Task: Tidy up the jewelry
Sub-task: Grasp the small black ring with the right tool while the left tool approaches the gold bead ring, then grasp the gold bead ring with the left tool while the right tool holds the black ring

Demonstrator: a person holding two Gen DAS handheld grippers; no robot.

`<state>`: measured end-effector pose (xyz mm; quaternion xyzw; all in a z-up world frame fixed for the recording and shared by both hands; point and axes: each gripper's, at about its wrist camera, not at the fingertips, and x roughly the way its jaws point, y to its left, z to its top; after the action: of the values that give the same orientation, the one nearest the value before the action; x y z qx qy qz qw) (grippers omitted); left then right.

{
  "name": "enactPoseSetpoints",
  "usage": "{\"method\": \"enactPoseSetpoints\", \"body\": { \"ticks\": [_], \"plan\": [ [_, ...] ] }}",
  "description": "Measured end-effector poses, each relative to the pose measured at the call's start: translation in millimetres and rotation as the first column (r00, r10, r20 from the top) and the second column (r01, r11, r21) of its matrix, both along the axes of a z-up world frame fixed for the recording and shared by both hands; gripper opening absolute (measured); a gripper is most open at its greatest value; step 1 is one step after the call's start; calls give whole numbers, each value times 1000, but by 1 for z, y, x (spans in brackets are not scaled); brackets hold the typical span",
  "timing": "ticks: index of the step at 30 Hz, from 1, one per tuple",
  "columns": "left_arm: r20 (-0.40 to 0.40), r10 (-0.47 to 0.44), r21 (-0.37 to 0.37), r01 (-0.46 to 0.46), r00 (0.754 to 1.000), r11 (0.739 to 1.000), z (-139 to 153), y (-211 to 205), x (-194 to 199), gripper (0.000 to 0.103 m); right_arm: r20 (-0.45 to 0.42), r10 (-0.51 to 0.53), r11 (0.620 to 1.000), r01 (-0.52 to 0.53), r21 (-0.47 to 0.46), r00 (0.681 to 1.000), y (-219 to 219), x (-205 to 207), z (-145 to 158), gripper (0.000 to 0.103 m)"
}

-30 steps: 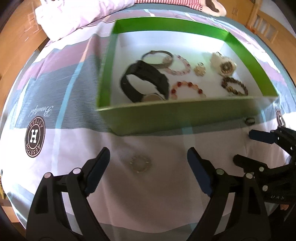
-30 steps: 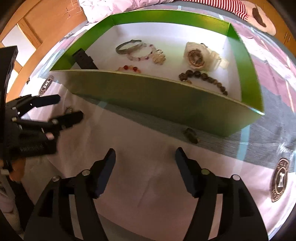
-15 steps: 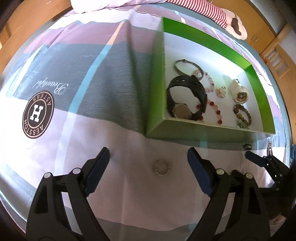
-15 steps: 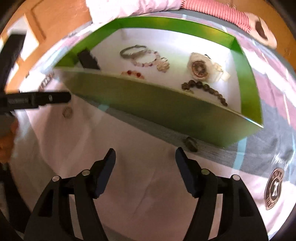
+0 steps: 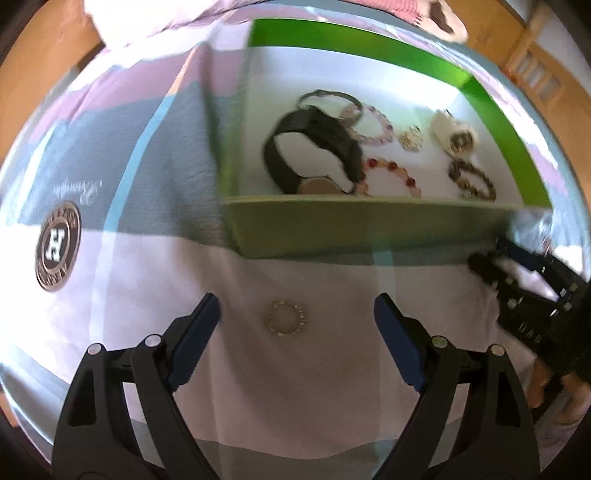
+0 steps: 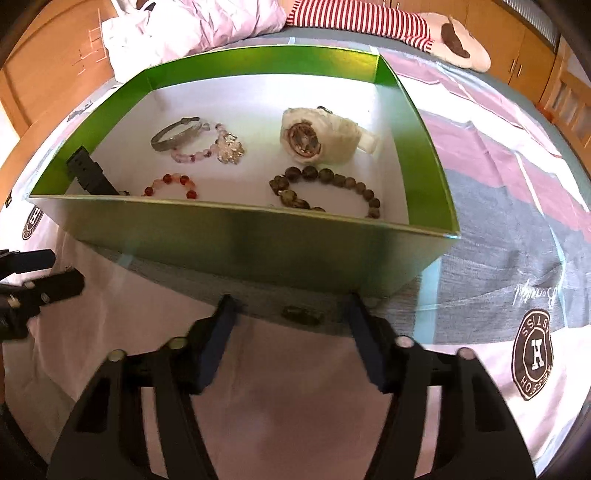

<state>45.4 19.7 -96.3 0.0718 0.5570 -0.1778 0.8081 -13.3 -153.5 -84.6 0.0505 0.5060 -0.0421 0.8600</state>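
Observation:
A green box (image 5: pixel 369 229) (image 6: pixel 258 240) with a white floor stands on the bed. It holds a black watch (image 5: pixel 314 147), a white watch (image 6: pixel 321 136), a metal bangle (image 6: pixel 177 133) and several bead bracelets. A small pale beaded ring (image 5: pixel 285 319) lies on the bedspread between the fingers of my open, empty left gripper (image 5: pixel 295 325). A small dark ring (image 6: pixel 301 315) lies at the foot of the box's near wall, between the fingers of my open, empty right gripper (image 6: pixel 290 321). The right gripper also shows at the right edge of the left wrist view (image 5: pixel 517 273).
The bedspread (image 6: pixel 498 229) has pink, grey and white patches with round brown logos (image 5: pixel 57 245) (image 6: pixel 532 354). A crumpled quilt (image 6: pixel 192 26) and a striped plush toy (image 6: pixel 399 22) lie behind the box. Wooden furniture borders the bed.
My right gripper has moved forward and lower, so the dark ring now sits between its fingers. My left gripper has swung and come closer to the pale ring.

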Motion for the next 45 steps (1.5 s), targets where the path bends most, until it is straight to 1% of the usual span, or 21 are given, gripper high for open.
{"method": "enactPoseSetpoints", "body": {
  "ticks": [2,4,5,8,9,14,18,19,21,23,24,25,27,30,32,35,39,42,43,44,45],
  "plan": [
    [22,-30,23,29,999,999,-2,-8,-5,86,5,16,1000,-16,5,1000,2,0,1,35],
    [36,-59,51,57,998,997,-5,-15,-9,78,6,26,999,-27,18,1000,2,0,2,27],
    [40,-67,66,64,997,996,-7,-19,-10,76,6,30,999,-30,24,1000,2,0,1,22],
    [63,-85,89,80,994,993,-8,-26,-12,65,3,38,999,-38,26,999,3,0,2,21],
    [66,-93,85,87,994,993,-7,-28,-13,59,2,38,999,-38,31,999,3,-1,2,21],
    [82,-110,94,102,991,990,-5,-26,-18,48,-7,45,998,-44,39,999,7,1,3,21],
    [74,-127,76,122,989,990,-1,-25,-22,24,-13,58,998,-58,35,998,11,0,3,21],
    [70,-129,70,124,989,990,-1,-24,-23,22,-14,66,997,-65,36,998,12,-1,4,21],
    [57,-140,55,137,989,989,1,-23,-25,22,-17,75,996,-74,40,997,14,-1,4,21],
    [24,-150,7,150,988,989,5,-19,-24,22,-21,84,996,-83,46,996,16,-2,5,21],
    [14,-143,-25,143,990,989,8,-14,-22,26,-23,88,995,-87,48,996,17,-2,5,21],
    [6,-127,-56,127,992,990,12,-7,-19,36,-24,90,995,-88,53,996,16,-2,5,21],
    [-4,-80,-116,79,997,990,20,10,-12,44,-26,86,994,-84,63,996,16,-2,5,21],
    [-53,-21,-194,10,998,981,22,32,-4,43,-33,70,995,-68,77,997,11,-1,4,21],
    [-70,-4,-203,-10,998,979,20,36,-3,40,-36,64,995,-61,85,997,9,0,3,21],
    [-54,-51,-168,41,997,985,18,24,-12,37,-37,71,995,-68,77,997,10,0,3,21],
    [10,-187,-51,188,982,981,11,-14,-33,40,-38,79,995,-76,69,996,12,1,2,21],
    [24,-215,38,214,976,976,-1,-25,-39,39,-38,82,995,-80,64,996,13,1,2,21],
    [33,-219,52,217,975,975,-3,-28,-41,39,-38,83,995,-80,64,996,13,1,2,21],
    [35,-222,56,220,974,974,-3,-29,-41,36,-39,84,995,-82,62,996,13,1,2,21],
    [42,-215,54,213,976,976,-1,-27,-41,23,-38,85,995,-82,61,996,13,1,2,21]
  ]
}}
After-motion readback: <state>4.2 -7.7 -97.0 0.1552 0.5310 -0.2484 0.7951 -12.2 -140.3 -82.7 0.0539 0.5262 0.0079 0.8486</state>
